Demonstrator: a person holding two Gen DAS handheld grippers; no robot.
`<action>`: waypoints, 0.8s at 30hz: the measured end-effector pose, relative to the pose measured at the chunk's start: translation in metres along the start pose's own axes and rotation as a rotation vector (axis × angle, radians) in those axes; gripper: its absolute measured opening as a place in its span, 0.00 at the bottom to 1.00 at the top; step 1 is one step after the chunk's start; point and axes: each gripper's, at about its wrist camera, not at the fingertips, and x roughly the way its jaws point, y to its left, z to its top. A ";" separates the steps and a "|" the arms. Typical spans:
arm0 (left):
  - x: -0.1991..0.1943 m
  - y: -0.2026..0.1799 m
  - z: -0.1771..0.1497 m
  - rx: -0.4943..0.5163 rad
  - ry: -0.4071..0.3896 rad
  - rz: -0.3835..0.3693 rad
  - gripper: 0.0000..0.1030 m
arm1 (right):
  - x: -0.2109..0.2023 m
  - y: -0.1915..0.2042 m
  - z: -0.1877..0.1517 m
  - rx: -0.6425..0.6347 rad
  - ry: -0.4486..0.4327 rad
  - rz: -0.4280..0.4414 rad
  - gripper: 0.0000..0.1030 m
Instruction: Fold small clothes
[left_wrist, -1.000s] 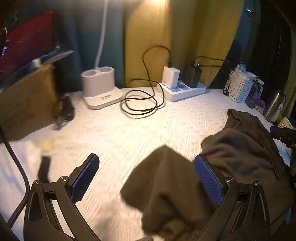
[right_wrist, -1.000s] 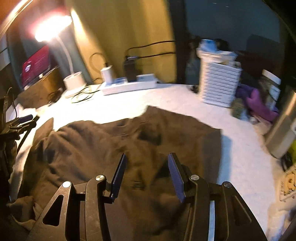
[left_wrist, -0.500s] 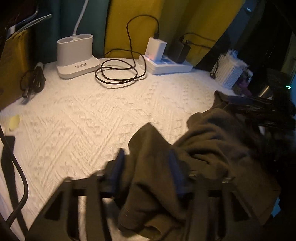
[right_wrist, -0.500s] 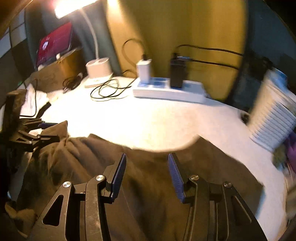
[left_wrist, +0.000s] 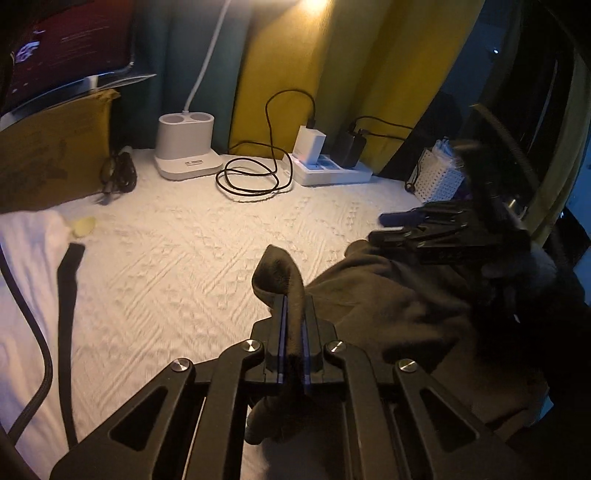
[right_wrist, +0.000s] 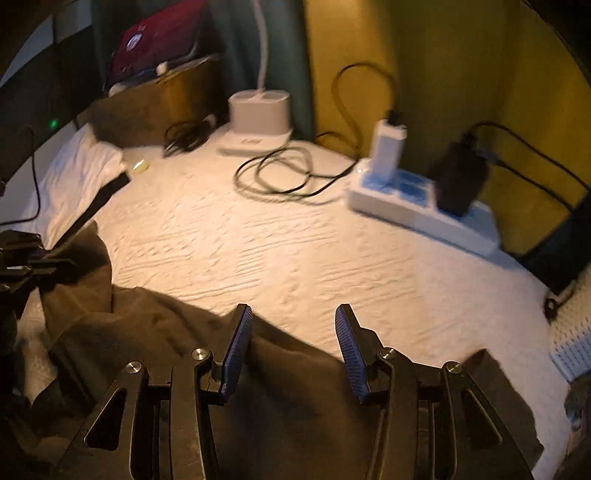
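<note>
Since earlier, my left gripper has clamped the brown garment's corner; right gripper, wide open, hovers over its six o'clock edge. Next: grab, then fold.

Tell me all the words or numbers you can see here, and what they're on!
None can be read.
Lamp base: small dark print on its front, too small to read.
Red screen: faint lines of text, too blurred.
Red laptop lid: a pale logo, too blurred.
Power strip: blue patches, no legible marks.
</note>
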 end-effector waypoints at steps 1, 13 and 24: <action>-0.005 -0.003 -0.004 -0.005 -0.004 -0.003 0.04 | 0.004 0.003 0.001 -0.005 0.015 0.009 0.47; -0.029 -0.013 -0.028 -0.052 -0.010 -0.036 0.04 | 0.023 0.041 -0.007 -0.130 0.095 0.022 0.09; -0.030 -0.014 -0.010 0.008 -0.081 0.115 0.00 | 0.012 -0.012 0.037 0.024 -0.076 -0.154 0.03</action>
